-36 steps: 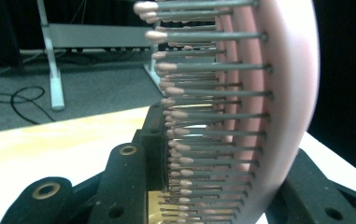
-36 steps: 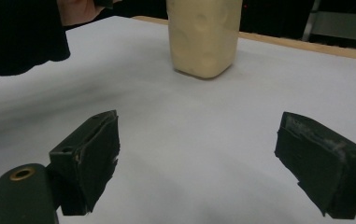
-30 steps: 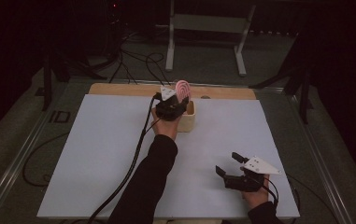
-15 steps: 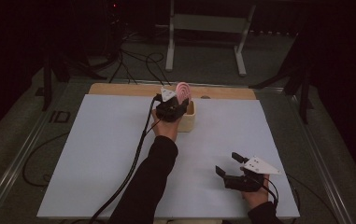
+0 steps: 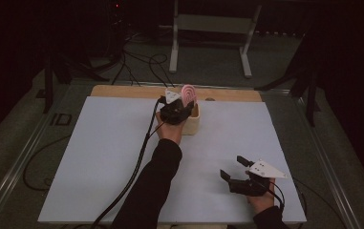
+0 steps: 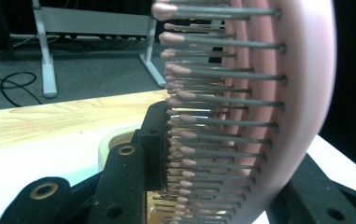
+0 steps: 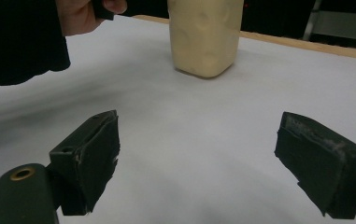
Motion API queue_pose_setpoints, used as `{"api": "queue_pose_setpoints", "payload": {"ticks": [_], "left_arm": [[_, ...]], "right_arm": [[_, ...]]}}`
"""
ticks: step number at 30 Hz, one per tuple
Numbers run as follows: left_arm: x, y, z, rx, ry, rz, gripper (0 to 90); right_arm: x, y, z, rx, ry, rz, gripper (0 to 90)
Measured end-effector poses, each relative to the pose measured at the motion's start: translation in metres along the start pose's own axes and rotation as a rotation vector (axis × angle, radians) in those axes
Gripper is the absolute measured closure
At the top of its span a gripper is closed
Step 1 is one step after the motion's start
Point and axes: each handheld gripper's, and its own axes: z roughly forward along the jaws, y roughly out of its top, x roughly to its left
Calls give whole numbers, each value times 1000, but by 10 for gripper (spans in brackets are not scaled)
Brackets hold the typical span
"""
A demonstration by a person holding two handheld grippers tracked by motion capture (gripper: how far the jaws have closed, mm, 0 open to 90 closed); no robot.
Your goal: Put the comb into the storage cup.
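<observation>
Hairbrush [image 6: 259, 116], one, pink and oval with grey pink-tipped pins, stands clenched in the left gripper [image 5: 182, 106] over one rounded cream container [image 5: 192, 123] at the table's [image 5: 98, 157] twelve o'clock edge. Right gripper [image 5: 234, 168], at five o'clock, gapes released with nothing between its jaws. Nothing has shifted since the earlier frames.

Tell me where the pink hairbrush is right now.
In the high view the pink hairbrush is at the table's far middle, clamped in the left gripper directly over the cream container, near the wooden strip.
</observation>
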Motion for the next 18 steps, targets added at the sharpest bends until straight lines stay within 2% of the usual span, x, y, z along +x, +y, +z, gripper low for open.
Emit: {"api": "queue_pose_setpoints", "payload": {"ticks": [9, 18], "left_arm": [[0, 0, 1, 10, -16, 5, 627], [3, 1, 0, 6, -38, -11, 608]], "right_arm": [[0, 0, 0, 1, 1, 1, 136], [0, 0, 0, 1, 2, 0, 136]]}}
